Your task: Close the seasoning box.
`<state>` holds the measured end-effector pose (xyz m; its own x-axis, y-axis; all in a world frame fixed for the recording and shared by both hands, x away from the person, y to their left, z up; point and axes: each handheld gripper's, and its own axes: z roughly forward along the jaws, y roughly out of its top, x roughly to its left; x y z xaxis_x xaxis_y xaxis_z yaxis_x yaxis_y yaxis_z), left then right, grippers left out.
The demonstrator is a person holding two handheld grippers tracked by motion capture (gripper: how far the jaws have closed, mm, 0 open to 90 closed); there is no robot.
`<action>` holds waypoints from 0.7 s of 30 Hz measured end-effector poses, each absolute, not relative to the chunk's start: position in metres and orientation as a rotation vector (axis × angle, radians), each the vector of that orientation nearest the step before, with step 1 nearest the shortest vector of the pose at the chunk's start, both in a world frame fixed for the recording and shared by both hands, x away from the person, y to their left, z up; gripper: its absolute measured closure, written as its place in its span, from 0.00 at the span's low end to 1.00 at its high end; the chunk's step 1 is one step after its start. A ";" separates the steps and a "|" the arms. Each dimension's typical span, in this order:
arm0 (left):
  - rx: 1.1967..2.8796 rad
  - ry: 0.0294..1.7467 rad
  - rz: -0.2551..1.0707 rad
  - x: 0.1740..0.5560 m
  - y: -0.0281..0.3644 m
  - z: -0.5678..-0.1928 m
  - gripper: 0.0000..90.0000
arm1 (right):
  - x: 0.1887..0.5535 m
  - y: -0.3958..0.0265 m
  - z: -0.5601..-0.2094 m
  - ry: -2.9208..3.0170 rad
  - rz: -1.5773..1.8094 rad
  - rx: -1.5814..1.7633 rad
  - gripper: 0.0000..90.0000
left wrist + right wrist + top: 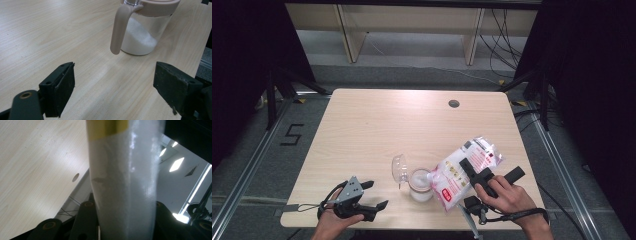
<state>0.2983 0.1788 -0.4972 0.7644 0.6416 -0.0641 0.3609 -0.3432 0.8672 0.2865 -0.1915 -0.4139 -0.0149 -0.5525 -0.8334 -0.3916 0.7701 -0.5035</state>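
A clear jar [420, 184] part full of white grains stands near the table's front edge, its clear lid [400, 169] flipped open to the left. A plastic bag [462, 172] of white grains with red print hangs tilted above it, lower corner over the jar's mouth. My right gripper [493, 169] is shut on that bag, and the bag [125, 182] stands between its jaws in the right gripper view. My left gripper [379, 194] rests open at the front left, nothing between its jaws. In the left gripper view the jar [142, 37] with its beige handle [120, 30] stands just beyond the left gripper [115, 85].
The light wooden table [377, 130] has a round cable hole [454, 103] at its far right. Beyond the table stand a pale shelf unit [412, 20] and loose cables on the floor. Dark curtains flank both sides.
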 end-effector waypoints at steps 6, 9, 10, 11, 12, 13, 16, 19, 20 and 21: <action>1.965 0.739 0.354 0.300 0.179 -0.497 0.19 | 0.286 -0.191 -0.413 1.630 -0.151 -0.764 0.82; 1.965 0.740 0.355 0.300 0.179 -0.497 0.19 | 0.286 -0.192 -0.412 1.630 -0.147 -0.765 0.82; 1.966 0.739 0.355 0.300 0.179 -0.497 0.19 | 0.286 -0.192 -0.412 1.631 -0.143 -0.762 0.82; 1.967 0.736 0.356 0.299 0.179 -0.497 0.19 | 0.286 -0.192 -0.412 1.634 -0.142 -0.759 0.82; 1.967 0.737 0.357 0.299 0.180 -0.497 0.19 | 0.286 -0.192 -0.412 1.633 -0.142 -0.759 0.82; 1.967 0.738 0.358 0.299 0.180 -0.497 0.19 | 0.286 -0.192 -0.412 1.633 -0.141 -0.758 0.82; 1.970 0.741 0.360 0.299 0.179 -0.497 0.19 | 0.286 -0.193 -0.412 1.637 -0.135 -0.757 0.83; 1.966 0.737 0.358 0.299 0.180 -0.497 0.19 | 0.287 -0.192 -0.412 1.641 -0.129 -0.757 0.83; 1.965 0.738 0.357 0.300 0.180 -0.497 0.19 | 0.287 -0.192 -0.412 1.643 -0.126 -0.758 0.83; 1.965 0.739 0.357 0.300 0.180 -0.497 0.19 | 0.287 -0.192 -0.412 1.645 -0.124 -0.759 0.83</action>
<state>0.2996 0.1796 -0.4969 0.7728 0.6320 -0.0570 0.3474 -0.3462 0.8715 0.2871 -0.1924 -0.4120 -0.0256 -0.5368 -0.8433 -0.4040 0.7772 -0.4824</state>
